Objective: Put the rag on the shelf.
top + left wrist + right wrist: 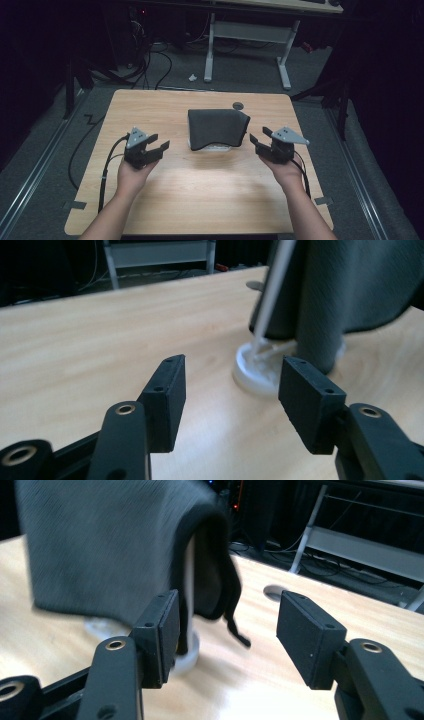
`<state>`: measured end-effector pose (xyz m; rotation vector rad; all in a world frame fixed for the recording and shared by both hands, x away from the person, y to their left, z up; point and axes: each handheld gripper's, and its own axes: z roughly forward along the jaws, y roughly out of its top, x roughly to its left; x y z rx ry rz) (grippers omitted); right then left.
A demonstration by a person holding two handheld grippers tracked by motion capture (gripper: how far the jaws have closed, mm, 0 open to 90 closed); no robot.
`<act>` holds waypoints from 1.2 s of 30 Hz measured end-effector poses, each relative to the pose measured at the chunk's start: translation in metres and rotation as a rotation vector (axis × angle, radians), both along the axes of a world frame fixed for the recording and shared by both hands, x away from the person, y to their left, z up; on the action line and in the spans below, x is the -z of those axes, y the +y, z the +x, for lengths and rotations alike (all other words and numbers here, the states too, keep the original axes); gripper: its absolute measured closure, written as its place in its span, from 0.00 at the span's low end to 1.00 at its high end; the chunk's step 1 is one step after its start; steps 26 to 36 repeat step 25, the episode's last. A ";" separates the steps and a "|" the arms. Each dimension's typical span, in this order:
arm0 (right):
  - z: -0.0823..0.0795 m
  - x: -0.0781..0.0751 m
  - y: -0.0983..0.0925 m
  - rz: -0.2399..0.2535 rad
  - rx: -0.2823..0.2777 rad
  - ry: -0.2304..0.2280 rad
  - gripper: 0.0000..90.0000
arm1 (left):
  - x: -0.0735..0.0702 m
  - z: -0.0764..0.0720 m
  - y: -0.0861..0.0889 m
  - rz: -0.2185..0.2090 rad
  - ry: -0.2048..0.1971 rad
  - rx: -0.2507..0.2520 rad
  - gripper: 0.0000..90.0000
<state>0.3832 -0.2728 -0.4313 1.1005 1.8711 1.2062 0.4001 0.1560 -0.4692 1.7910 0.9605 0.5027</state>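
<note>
A dark grey cloth (218,127) hangs over a white stand with a round base (212,147) at the middle of the wooden table (200,200). My left gripper (159,141) is to the left of it, open, with nothing between its jaws. My right gripper (258,136) is to the right of the cloth, also open and empty. In the left gripper view the left gripper (231,385) faces the base (255,375), a slanted white rod (272,295) and the cloth (350,280). In the right gripper view the right gripper (227,625) faces the cloth (100,545), whose drawstring (235,625) hangs down.
A round grey grommet (238,105) sits in the table behind the cloth. Beyond the table stands a desk with white legs (285,65), with cables (150,65) on the floor. Metal rails (35,170) run along both sides of the table.
</note>
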 end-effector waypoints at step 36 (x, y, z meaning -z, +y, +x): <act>-0.103 0.083 0.003 -0.050 0.104 0.140 0.45 | 0.052 -0.099 0.002 0.089 0.133 0.100 0.45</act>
